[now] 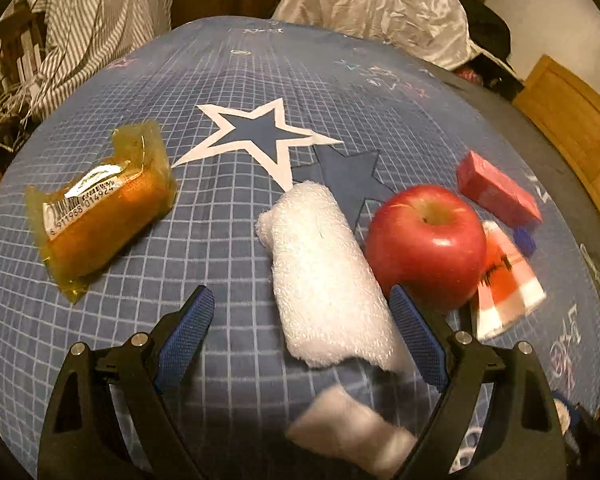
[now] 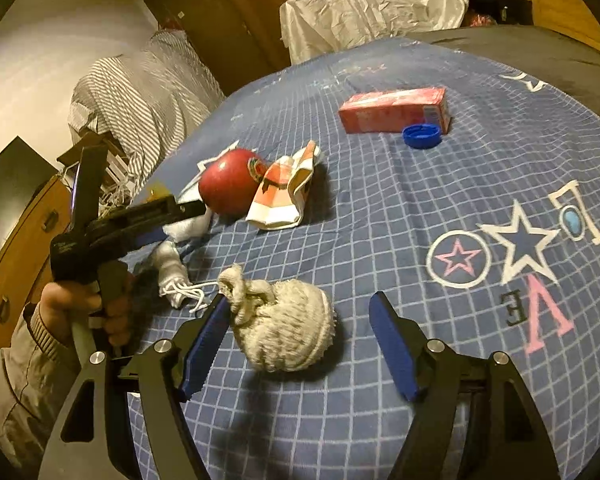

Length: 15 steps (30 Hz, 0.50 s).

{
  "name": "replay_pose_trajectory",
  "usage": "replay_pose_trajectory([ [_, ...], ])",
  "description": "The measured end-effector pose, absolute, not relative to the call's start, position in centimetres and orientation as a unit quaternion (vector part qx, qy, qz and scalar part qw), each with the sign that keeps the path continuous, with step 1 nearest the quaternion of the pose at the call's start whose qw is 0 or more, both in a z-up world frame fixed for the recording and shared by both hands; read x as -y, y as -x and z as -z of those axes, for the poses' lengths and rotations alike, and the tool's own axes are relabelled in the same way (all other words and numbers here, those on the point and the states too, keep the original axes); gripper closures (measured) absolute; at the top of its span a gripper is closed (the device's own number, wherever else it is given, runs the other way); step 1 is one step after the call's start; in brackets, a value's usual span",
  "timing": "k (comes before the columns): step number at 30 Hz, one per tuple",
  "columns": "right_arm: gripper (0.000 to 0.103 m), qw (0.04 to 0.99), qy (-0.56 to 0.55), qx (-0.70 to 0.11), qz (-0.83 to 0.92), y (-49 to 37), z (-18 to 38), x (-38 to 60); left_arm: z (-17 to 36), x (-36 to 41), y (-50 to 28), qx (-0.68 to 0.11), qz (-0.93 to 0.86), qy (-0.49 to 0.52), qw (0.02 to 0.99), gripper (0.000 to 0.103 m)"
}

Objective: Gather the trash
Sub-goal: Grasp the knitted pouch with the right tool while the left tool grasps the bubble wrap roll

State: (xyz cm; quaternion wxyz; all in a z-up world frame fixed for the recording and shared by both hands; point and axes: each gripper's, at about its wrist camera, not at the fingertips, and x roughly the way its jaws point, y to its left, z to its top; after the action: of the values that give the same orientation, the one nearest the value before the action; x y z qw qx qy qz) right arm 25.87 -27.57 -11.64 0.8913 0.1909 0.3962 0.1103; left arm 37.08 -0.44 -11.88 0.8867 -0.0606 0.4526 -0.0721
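Note:
My left gripper [image 1: 300, 294] stands open over a white rolled towel [image 1: 324, 276], which lies between its fingers without being pressed. A red apple [image 1: 424, 240] and a red-and-white wrapper [image 1: 504, 280] lie just right of it. A yellow-wrapped orange snack [image 1: 100, 208] lies to the left. In the right wrist view my right gripper [image 2: 298, 300] is open around a grey knotted cloth ball [image 2: 284, 328]; the ball lies close to the left finger and well clear of the right one. A hand [image 2: 80, 304] holds the left gripper [image 2: 176, 222] beside the apple [image 2: 228, 188] and wrapper [image 2: 284, 192].
A pink box [image 2: 392, 110] and a blue bottle cap [image 2: 422, 136] lie farther back on the blue grid tablecloth [image 2: 380, 240]. A white plastic bag [image 2: 372, 4] stands behind the table, striped cloth [image 2: 140, 92] at its left. Another white cloth [image 1: 348, 440] lies near me.

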Motion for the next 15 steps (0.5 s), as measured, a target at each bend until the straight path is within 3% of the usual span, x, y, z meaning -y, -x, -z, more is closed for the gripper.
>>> replay_pose_trajectory([
  [1,0.032,0.891,-0.190,-0.397,-0.111,-26.0,11.7,27.5,11.9,0.3,-37.2,-0.451,0.073,0.065,0.887,0.021],
  [3,0.056,0.890,-0.193,-0.396,-0.118,-26.3,12.0,27.3,12.1,0.2,-37.7,-0.452,0.072,0.065,0.887,0.030],
  [5,0.059,0.888,-0.199,-0.395,-0.128,-26.5,12.2,27.4,12.2,0.3,-38.0,-0.452,0.072,0.063,0.887,0.035],
  [7,0.062,0.891,-0.196,-0.390,-0.129,-26.4,12.2,27.3,12.1,0.6,-38.0,-0.450,0.082,0.056,0.888,0.053],
  [15,0.065,0.901,-0.208,-0.363,-0.117,-25.1,12.0,28.1,7.9,-1.1,-34.0,-0.390,0.071,0.052,0.917,0.056],
])
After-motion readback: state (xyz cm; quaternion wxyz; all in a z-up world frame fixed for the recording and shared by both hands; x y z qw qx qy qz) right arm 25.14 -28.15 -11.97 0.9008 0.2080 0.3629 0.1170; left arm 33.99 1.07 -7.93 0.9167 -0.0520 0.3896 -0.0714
